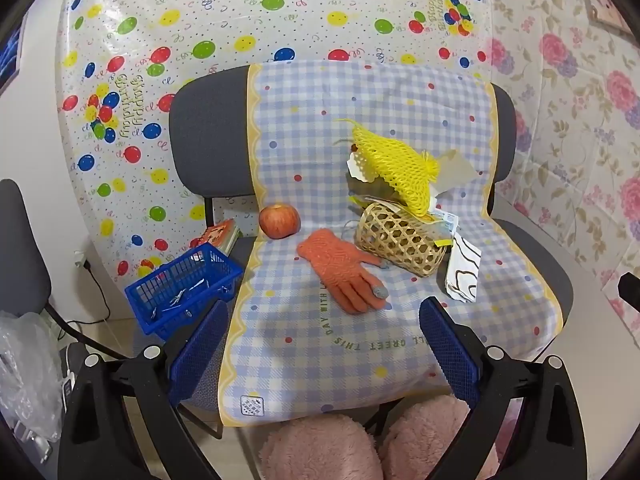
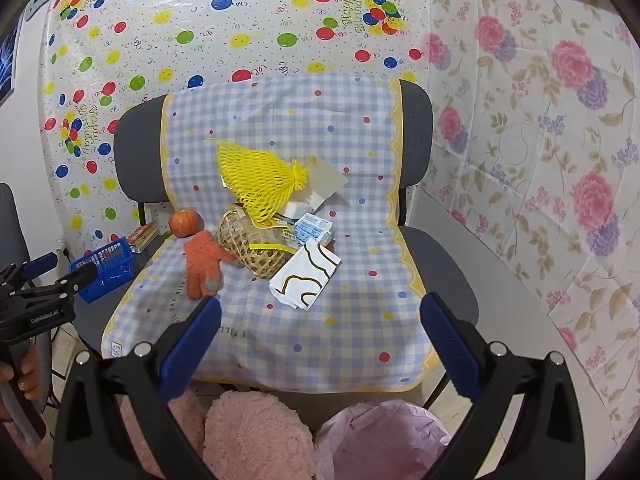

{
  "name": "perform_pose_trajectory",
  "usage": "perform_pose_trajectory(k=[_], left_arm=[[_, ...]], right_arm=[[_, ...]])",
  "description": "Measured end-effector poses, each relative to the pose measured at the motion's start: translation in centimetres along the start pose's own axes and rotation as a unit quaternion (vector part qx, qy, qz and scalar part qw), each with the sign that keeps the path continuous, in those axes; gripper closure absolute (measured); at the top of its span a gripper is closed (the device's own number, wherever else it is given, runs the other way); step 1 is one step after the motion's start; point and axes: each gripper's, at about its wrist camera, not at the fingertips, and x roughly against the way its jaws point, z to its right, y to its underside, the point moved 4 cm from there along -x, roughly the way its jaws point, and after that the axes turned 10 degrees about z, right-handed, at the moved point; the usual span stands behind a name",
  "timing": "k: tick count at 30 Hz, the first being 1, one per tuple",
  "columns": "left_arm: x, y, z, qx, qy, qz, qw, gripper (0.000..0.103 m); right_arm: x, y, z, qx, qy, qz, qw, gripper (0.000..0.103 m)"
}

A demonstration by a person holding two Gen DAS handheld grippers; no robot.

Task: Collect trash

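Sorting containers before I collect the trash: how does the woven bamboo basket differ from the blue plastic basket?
The woven bamboo basket lies tipped on its side on the chair's checked cloth; the blue plastic basket stands upright beside the chair. The bamboo one is round and tan, the plastic one rectangular and blue. Wrappers spill from the bamboo basket's mouth. Both have open lattice walls.

chair cover point(image 1: 372, 112): thin checked sheet, smooth, faint sheen
chair back point(image 1: 208, 128): grey woven cloth, matt
glove point(image 1: 340, 270): orange knit, fuzzy
foam net point(image 1: 394, 160): yellow mesh, soft, matt
small basket point(image 1: 396, 240): woven cane, open weave
apple point(image 1: 279, 220): smooth skin, slight gloss
blue basket point(image 1: 180, 284): hard plastic grid
gripper pads point(image 2: 444, 330): blue, ribbed, rubbery
bag at lower right point(image 2: 380, 440): thin pink plastic, crinkled
wall sheets point(image 2: 540, 120): glossy film
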Motion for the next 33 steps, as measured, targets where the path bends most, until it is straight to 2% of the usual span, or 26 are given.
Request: perform_pose_trajectory(k=[33], left_arm=[[0.09,0.08,-0.07,0.0,-0.002,0.0,1.0,0.008]], right_arm=[[-0.31,0.02,0.25,0.0,-0.001,0.001,1.0,0.006]])
